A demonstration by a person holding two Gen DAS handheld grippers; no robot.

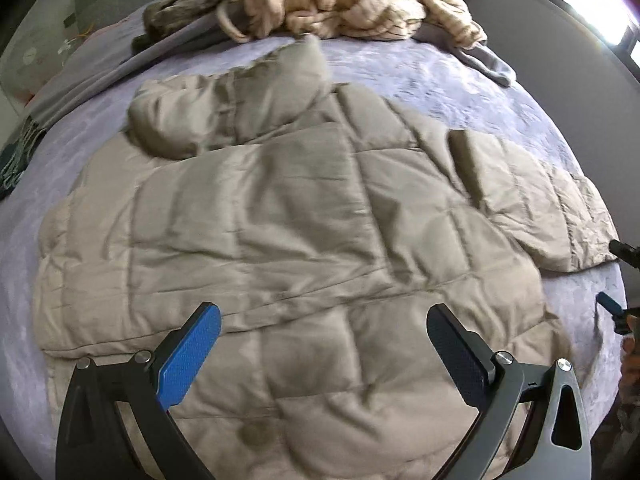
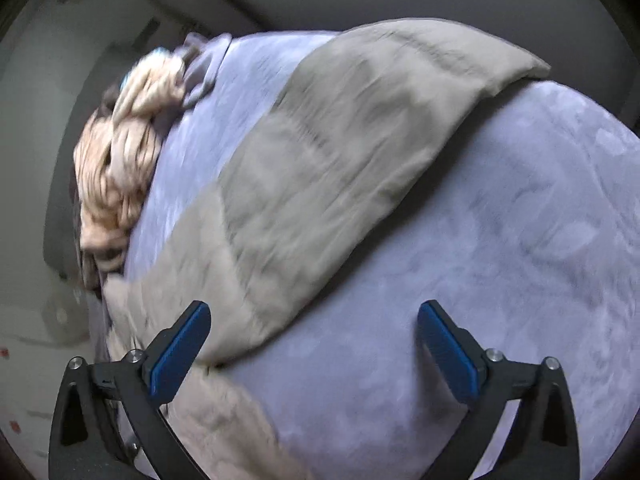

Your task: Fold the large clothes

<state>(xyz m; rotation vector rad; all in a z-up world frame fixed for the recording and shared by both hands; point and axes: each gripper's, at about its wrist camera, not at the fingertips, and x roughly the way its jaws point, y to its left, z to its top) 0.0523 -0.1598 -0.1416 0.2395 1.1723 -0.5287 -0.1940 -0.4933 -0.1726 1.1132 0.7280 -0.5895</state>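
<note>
Presently the beige quilted jacket (image 1: 280,220) lies spread flat on the lavender bedspread (image 1: 460,80), one sleeve (image 2: 340,152) stretched out to the side. Left gripper (image 1: 324,344) hangs over the jacket's lower part, jaws fully apart, nothing held. Right gripper (image 2: 314,340) likewise wide apart and empty, over the sleeve's edge. A cream knitted heap (image 1: 340,4) sits at the bed's far end.

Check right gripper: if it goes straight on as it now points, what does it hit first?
Likely the bare bedspread. The right gripper is open and empty; the jacket sleeve lies just left of its line, though blur makes depth unsure.
</note>
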